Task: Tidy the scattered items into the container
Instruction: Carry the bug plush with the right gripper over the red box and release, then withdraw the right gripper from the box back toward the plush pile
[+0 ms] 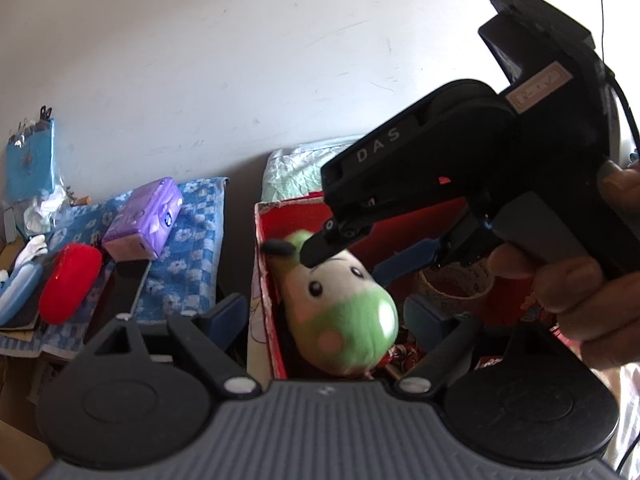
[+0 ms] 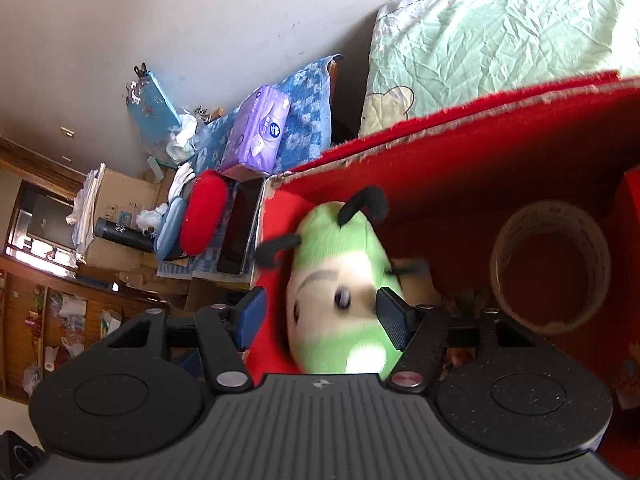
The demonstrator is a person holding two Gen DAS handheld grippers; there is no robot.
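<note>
One green-and-white plush toy [image 1: 344, 304] lay inside the red box [image 1: 267, 280], with one tape roll [image 2: 552, 264] to its right. The left gripper [image 1: 324, 320] stood open over it. The right gripper [image 2: 320, 316] had its jaws apart around the toy, not pressing. One purple tissue pack [image 1: 144, 220] sat on the left.

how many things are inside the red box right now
2 that I can make out: a green plush toy lying against the left wall of the red box, and a tape roll to its right. Clutter underneath may hide more.
</note>
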